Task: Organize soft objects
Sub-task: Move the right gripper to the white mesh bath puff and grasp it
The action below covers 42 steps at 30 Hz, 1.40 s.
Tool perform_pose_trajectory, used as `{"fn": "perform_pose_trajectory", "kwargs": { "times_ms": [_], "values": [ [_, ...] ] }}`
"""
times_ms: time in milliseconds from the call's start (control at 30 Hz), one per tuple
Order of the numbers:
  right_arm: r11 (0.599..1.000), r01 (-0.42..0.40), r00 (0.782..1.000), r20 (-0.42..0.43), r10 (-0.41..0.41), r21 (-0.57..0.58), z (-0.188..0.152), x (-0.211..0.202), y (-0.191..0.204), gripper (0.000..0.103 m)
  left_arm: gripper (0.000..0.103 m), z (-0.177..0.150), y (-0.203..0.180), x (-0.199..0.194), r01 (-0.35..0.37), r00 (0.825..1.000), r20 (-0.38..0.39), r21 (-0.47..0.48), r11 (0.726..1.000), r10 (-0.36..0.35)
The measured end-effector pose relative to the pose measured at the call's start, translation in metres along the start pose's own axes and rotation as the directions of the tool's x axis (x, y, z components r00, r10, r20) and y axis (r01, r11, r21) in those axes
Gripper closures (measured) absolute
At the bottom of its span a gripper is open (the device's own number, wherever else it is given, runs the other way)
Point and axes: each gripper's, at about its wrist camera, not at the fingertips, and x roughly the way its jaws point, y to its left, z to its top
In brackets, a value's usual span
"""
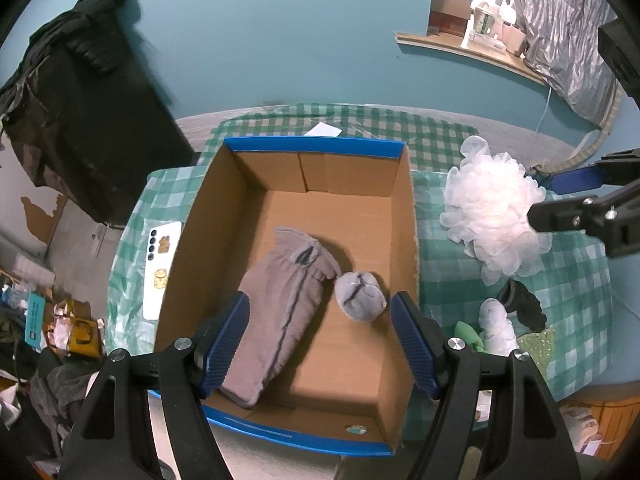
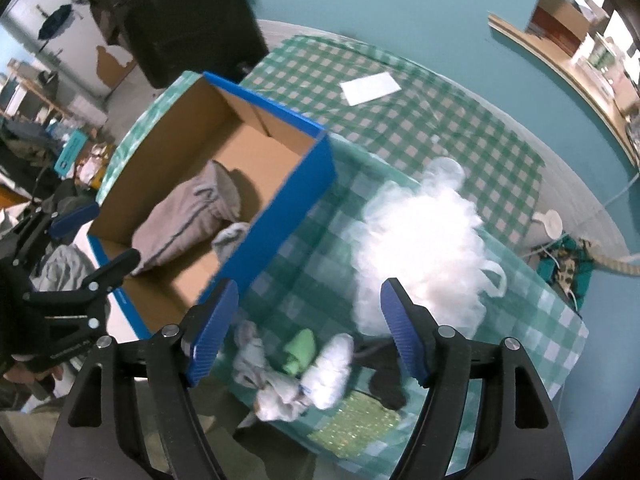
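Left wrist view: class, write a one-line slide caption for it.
Open left hand-held gripper above a cardboard box holding a grey sock and sock ball; white bath pouf outside.

— In the cardboard box (image 1: 394, 216)?
— Grey fleece pouch (image 1: 280, 312) lying slantwise on the floor, small grey sock ball (image 1: 360, 296) touching its side.
— Outside?
— White mesh pouf (image 1: 492, 212) on the check cloth (fluffy, blurred), near rolled socks (image 2: 332, 372) in white, green, black.

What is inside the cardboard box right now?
Inside the cardboard box lie a grey fleece pouch and a small rolled grey sock beside it. The rest of the floor is bare cardboard. Anything under the pouch is hidden.
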Motion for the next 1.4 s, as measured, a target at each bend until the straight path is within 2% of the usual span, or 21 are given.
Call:
{"fn": "perform_pose_trajectory", "kwargs": {
  "times_ms": [267, 567, 967, 1400],
  "values": [
    [0.999, 0.004, 1.0, -0.011, -0.003, 0.049, -0.006, -0.002, -0.039, 0.029, 0.028, 0.004, -0.016, -0.001, 0.003, 1.0, -0.023, -0.016, 1.0, -0.004],
    [0.999, 0.02, 0.998, -0.063, -0.018, 0.035, -0.005, 0.018, -0.067, 0.029, 0.028, 0.012, -0.043, 0.003, -0.013, 0.999, -0.051, -0.011, 1.0, 0.013],
    [0.999, -0.017, 0.993, -0.12, 0.012, -0.042, 0.007, 0.046, -0.081, 0.029, 0.027, 0.016, -0.077, 0.023, -0.025, 0.991, -0.135, -0.089, 0.996, 0.013],
    [0.996, -0.05, 0.979, -0.201, 0.034, -0.076, 0.018, 0.087, -0.091, 0.029, 0.027, 0.014, -0.099, 0.046, -0.049, 0.981, -0.195, -0.179, 0.983, 0.013]
  ]
}}
